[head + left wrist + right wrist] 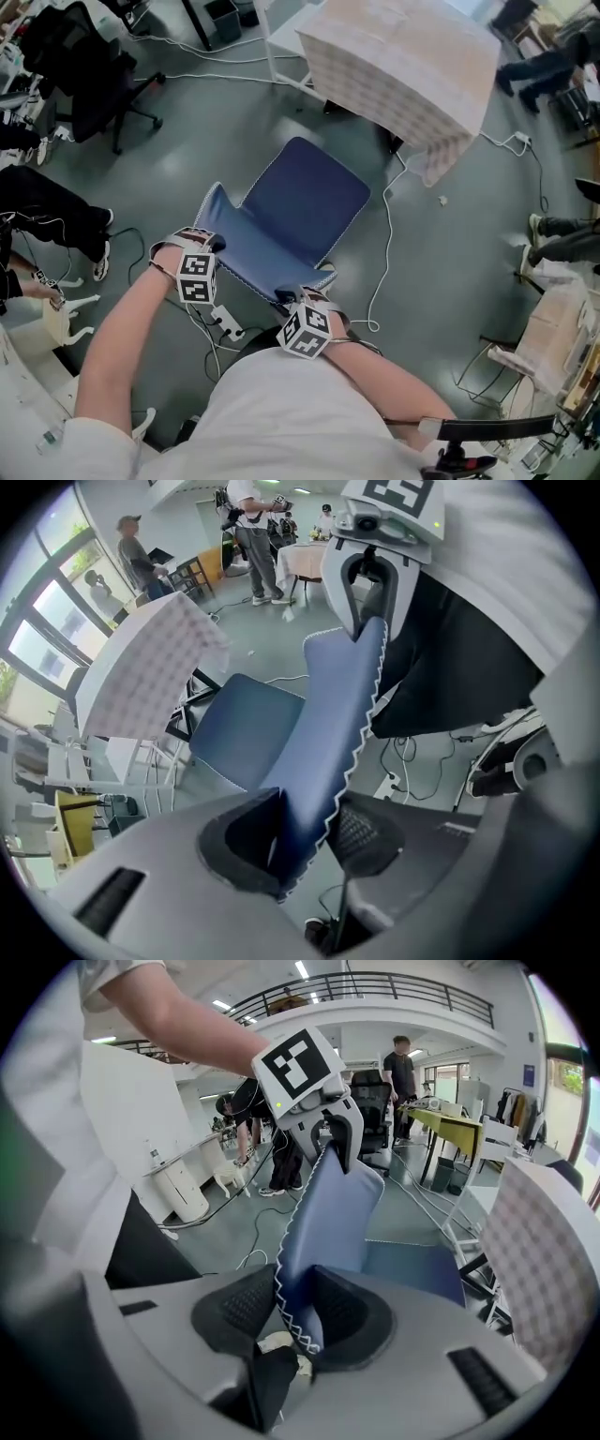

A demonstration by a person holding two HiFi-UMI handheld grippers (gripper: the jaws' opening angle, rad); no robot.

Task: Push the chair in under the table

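- Currently the chair [309, 202] stands on the floor [450, 281], apart from the table [403, 66]. Its seat is turned toward the table and its backrest [246, 246] is nearest the person.
- The backrest is a thin blue panel with a white stitched edge. It looks firm enough to carry a push, though the cover may give a little under the pads.
- The base is hidden beneath the seat, so wheels or plain legs cannot be told. Expect moderate weight and some drag, and judge the push accordingly: steady, not sharp.
- Recommended hold: the top edge of the backrest, one claw toward each end, so the chair travels straight and does not swing.
- The left claw [305, 836] pinches that top edge near one end, with the panel filling the gap between its pads.
- The right claw [292, 1312] pinches the same edge near the other end, its pads closed on the stitched border.
- A white cable [387, 225] lies on the floor beside the chair on the table side and may catch the base.
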